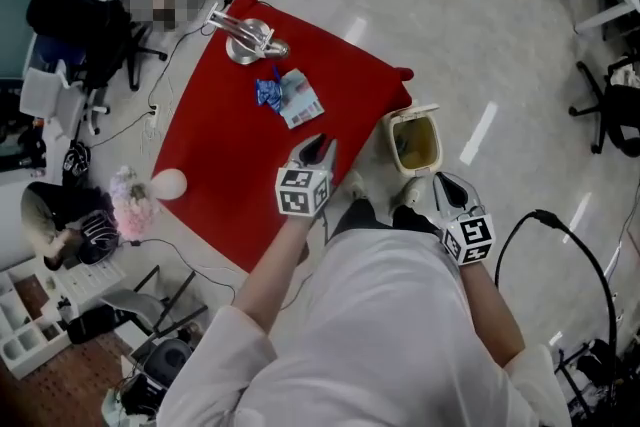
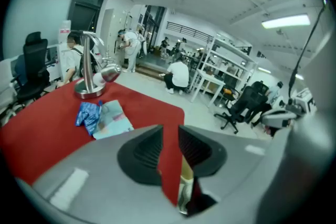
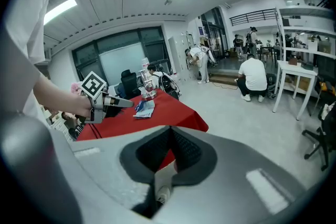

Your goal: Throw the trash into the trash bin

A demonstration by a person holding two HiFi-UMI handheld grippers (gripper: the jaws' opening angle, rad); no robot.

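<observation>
Two pieces of trash lie side by side and touching on the red cloth (image 1: 220, 145) that covers the table: a crumpled blue wrapper (image 1: 268, 94) and, on its right in the head view, a flat pale packet (image 1: 300, 99) with some pink and blue print. The wrapper is shiny and creased, bunched into a narrow strip. The packet is a thin rectangle that looks limp and light. Its long axis runs slantwise, and its near corner points roughly toward the person. Both sit near the middle of the cloth, just in front of a metal stand (image 1: 250, 40) at the far end.

Straight ahead of the left gripper (image 1: 318, 147) and a little to its left is where the trash lies, farther out across the table, with bare cloth between them. That gripper hangs over the near part of the cloth, tilted downward, its jaws parted by a narrow slot with only red cloth showing through it and nothing held. By my reading it is the nearer of the two and the one lined up for the pick, though the slot looks tight for a flat packet.

Off the table's right edge stands the trash bin (image 1: 391, 140), its lid up. The right gripper (image 1: 447, 183) is beside the bin, well apart from the trash, its jaws closed together and empty.
</observation>
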